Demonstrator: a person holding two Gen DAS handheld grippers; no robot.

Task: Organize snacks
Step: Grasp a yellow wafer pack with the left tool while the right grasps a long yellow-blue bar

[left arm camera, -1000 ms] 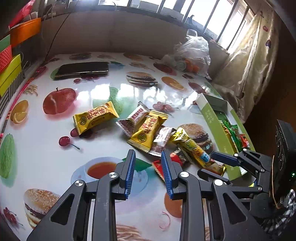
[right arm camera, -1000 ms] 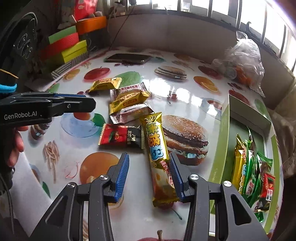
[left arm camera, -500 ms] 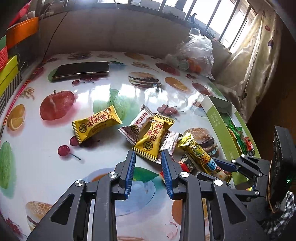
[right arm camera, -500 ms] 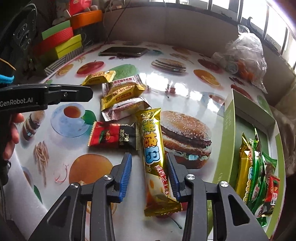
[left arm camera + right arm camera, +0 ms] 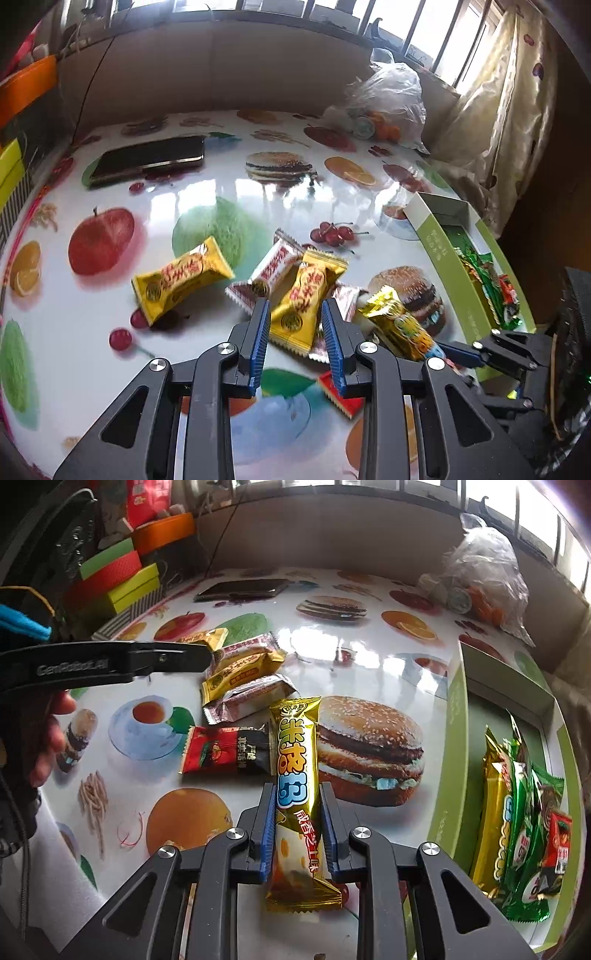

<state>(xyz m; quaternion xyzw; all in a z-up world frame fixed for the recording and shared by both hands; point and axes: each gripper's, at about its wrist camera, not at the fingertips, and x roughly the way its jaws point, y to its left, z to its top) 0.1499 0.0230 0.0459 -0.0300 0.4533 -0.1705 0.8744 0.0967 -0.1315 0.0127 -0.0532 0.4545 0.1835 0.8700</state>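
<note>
1. The right gripper [image 5: 298, 808] is closing its blue pads [image 5: 267, 834] on a long gold snack bar [image 5: 297, 782], taking it across the lower half of its length; the pads look to be at or just touching the wrapper's sides.
2. The left gripper [image 5: 295, 332] hovers with its fingers partly apart and nothing clamped; a yellow candy packet [image 5: 304, 299] shows between them, on the table below.
3. The bar lies flat on the fruit-print tablecloth [image 5: 369, 657], beside a red-and-black packet [image 5: 225, 751] and overlapping a printed burger.
4. The bar is probably light, with a slick, crinkly foil skin and a stiffer core; a mid-body grip seems safer than the flat crimped ends, which may fold or slip.
5. To the right stands the green box [image 5: 452, 738], already holding several snacks [image 5: 517, 812], the likely destination.
6. More loose packets wait in a cluster near a second yellow packet [image 5: 181, 280].
</note>
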